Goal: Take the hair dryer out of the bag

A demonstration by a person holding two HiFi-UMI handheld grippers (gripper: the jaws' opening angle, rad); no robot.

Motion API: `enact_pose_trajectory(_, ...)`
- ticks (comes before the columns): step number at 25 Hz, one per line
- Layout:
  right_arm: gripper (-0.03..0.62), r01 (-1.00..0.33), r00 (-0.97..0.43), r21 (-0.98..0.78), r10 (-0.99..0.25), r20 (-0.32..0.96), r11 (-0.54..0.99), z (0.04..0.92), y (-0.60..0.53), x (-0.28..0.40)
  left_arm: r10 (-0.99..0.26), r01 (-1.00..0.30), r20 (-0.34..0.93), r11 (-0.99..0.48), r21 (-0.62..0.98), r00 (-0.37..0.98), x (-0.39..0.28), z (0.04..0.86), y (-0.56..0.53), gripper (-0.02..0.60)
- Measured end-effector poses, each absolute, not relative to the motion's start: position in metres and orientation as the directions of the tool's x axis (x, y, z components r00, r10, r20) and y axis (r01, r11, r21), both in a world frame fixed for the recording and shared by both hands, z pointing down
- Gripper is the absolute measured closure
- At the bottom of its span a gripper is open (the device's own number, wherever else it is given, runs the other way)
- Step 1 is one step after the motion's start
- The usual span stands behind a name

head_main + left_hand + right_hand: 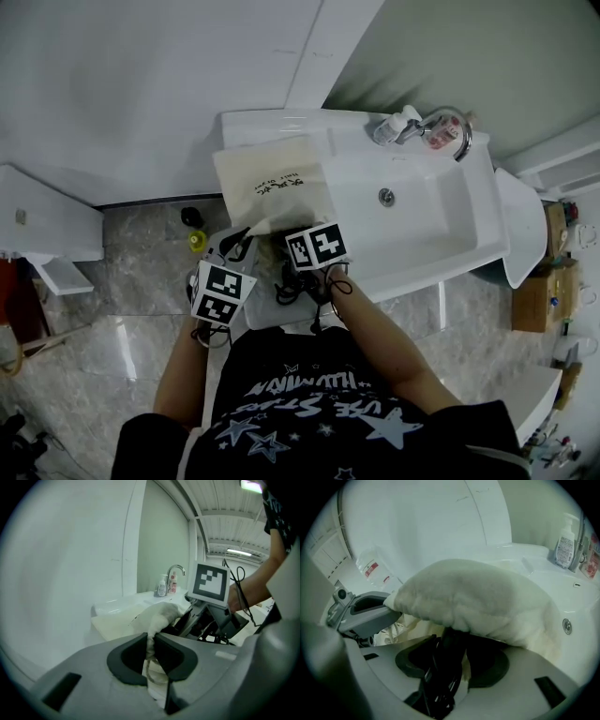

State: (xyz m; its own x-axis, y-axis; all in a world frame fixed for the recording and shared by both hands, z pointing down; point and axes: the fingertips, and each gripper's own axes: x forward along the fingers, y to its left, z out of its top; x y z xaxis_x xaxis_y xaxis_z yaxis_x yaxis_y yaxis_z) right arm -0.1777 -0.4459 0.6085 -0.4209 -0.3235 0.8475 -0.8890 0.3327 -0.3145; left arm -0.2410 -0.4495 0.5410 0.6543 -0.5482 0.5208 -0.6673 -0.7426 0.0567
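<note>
Left hand-held gripper: clenched on a fold of the cream cloth bag, pinching the fabric and a loop of drawstring at the bag's mouth. It holds that edge up and off to the left.

Right hand-held gripper: tips are inside the bag mouth, under the raised cloth. It's grasping the black hair dryer, with the handle and bundled black cord sitting between its jaws.

The hair dryer is still in the bag. Only the black part at the opening shows; the rest is covered by fabric.

The bag lies on the left end of the white sink, just beside the basin, with its mouth toward the sink's near edge and the person. The printed side faces up.

At the sink's far edge, right of the bag: chrome faucet and, beside it, a pump soap bottle.
</note>
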Motion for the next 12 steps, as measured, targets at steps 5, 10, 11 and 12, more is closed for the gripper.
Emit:
enact_pose_trajectory(5,0.390,-0.844,-0.498,-0.383,-0.284,0.819,0.375,0.597,-0.433,-0.180,-0.584,-0.694,0.519,-0.720,0.026,0.625,-0.243,0.531,-0.448,0.529)
enact_pose_trajectory(10,0.390,-0.786,-0.551,-0.413,-0.218,0.806,0.460,0.584,-0.413,-0.177,-0.625,-0.729,0.515,-0.685,0.000,0.587,-0.244,0.523,-0.447,0.529)
enact_pose_trajectory(11,0.390,-0.776,-0.555,-0.412,-0.208,0.805,0.477,0.583,-0.408,-0.176,-0.632,-0.734,0.516,-0.679,-0.007,0.579,-0.243,0.522,-0.446,0.529)
enact_pose_trajectory(12,0.390,-0.767,-0.561,-0.413,-0.199,0.803,0.491,0.581,-0.404,-0.175,-0.639,-0.740,0.517,-0.672,-0.015,0.570,-0.243,0.521,-0.445,0.529)
